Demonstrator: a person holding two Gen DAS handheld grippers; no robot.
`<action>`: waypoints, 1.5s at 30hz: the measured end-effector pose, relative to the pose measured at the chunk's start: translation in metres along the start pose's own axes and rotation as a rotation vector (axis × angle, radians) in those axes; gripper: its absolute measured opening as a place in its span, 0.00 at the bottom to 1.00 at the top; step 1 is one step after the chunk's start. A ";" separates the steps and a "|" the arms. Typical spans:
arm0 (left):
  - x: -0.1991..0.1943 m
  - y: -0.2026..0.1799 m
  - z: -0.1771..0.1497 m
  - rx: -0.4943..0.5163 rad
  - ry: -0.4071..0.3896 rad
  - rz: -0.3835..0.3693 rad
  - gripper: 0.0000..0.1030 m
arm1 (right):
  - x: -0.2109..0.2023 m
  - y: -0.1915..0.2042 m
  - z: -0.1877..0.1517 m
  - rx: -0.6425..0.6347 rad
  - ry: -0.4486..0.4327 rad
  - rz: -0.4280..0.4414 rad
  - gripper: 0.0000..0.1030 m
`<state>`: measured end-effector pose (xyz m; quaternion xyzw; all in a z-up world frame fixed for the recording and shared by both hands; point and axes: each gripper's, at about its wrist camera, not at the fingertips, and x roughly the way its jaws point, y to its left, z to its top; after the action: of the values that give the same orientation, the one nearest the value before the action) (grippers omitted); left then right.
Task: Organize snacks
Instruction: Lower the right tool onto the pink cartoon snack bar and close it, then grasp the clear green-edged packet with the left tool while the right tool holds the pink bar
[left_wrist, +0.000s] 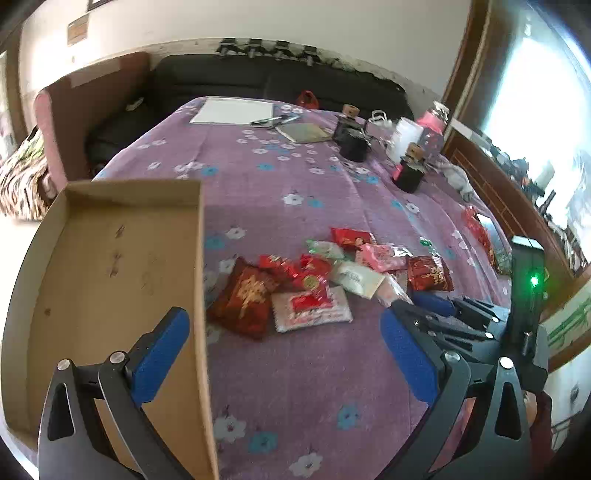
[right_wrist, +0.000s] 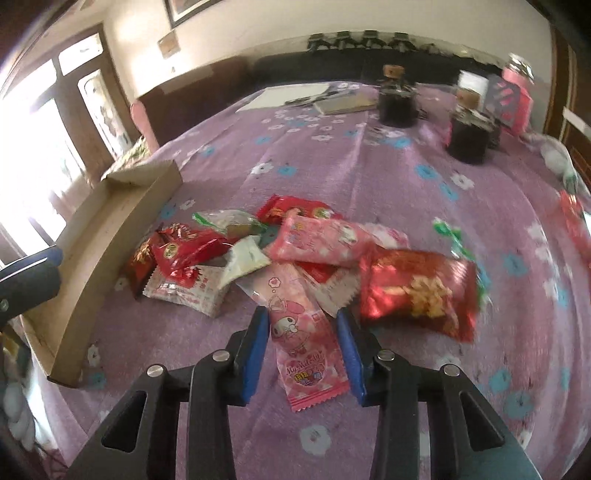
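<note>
my right gripper (right_wrist: 301, 334) sits low over the purple flowered cloth (right_wrist: 332, 155), its blue pads either side of the pink my melody packet (right_wrist: 301, 332) with a sliver of gap on each flank, so it's narrowed around the packet but not pinching it that i can see. my left gripper (left_wrist: 284, 347) is spread wide, one finger over the cardboard tray (left_wrist: 110, 258) and the other over the cloth, nothing between them. the snack pile (left_wrist: 325, 280) lies just right of the tray, red, white and pink packets overlapping.
</note>
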<state>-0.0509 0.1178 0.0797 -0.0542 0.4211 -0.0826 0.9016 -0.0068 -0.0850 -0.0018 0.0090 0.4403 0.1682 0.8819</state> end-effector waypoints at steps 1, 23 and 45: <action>0.003 -0.004 0.005 0.009 0.008 0.003 1.00 | -0.002 -0.006 -0.001 0.025 -0.002 0.013 0.38; 0.129 -0.041 0.058 0.089 0.262 0.021 0.86 | -0.002 -0.018 -0.002 0.073 -0.007 0.024 0.39; 0.091 -0.054 0.051 0.144 0.174 0.019 0.35 | -0.006 -0.017 -0.003 0.055 -0.018 0.026 0.34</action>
<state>0.0396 0.0486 0.0532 0.0221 0.4914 -0.1085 0.8639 -0.0078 -0.1029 -0.0024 0.0404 0.4366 0.1672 0.8831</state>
